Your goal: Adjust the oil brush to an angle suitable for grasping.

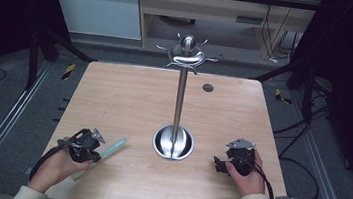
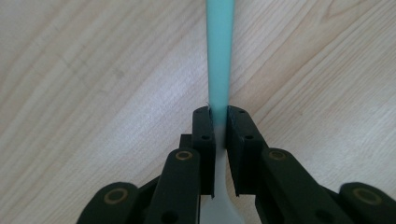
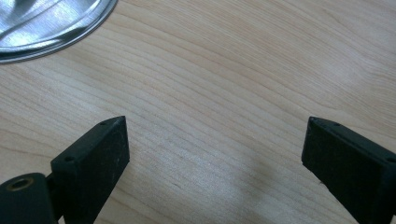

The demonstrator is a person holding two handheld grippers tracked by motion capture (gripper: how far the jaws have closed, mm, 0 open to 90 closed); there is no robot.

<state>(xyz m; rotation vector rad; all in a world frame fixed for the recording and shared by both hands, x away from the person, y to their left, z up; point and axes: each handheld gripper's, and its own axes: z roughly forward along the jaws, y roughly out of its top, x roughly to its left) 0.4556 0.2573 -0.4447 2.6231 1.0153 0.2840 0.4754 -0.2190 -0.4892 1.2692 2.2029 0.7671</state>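
One thing in hand: teal spatula [image 1: 112, 147], near-left on the desk [image 1: 129, 99].
High view: its long axis points far-right toward the stand [image 1: 174, 142]; left tongs [image 1: 89, 149] nearer.
Left gripper view: tongs clamped on its handle [image 2: 219, 56].
Right gripper view: right tongs [image 3: 215, 154] apart, bare.

desk [image 1: 130, 94]: pale wood-grain top, smooth, matt with a soft sheen under my claws.
stand [image 1: 180, 95]: polished metal pole, mirror-bright.
stand base [image 1: 173, 143]: shiny metal dish; in my right gripper view its rim [image 3: 56, 28] looks brushed and glossy.
stand top [image 1: 186, 54]: chrome-like knob and hooks, glossy.
strip [image 2: 219, 51]: the piece I hold, smooth plastic, mint-green, matt; its lower end turns whitish and translucent.
left claw [image 2: 220, 126]: matt black plastic with brass-coloured rivets.
right claw [image 3: 212, 154]: the same matt black plastic, faintly grainy.
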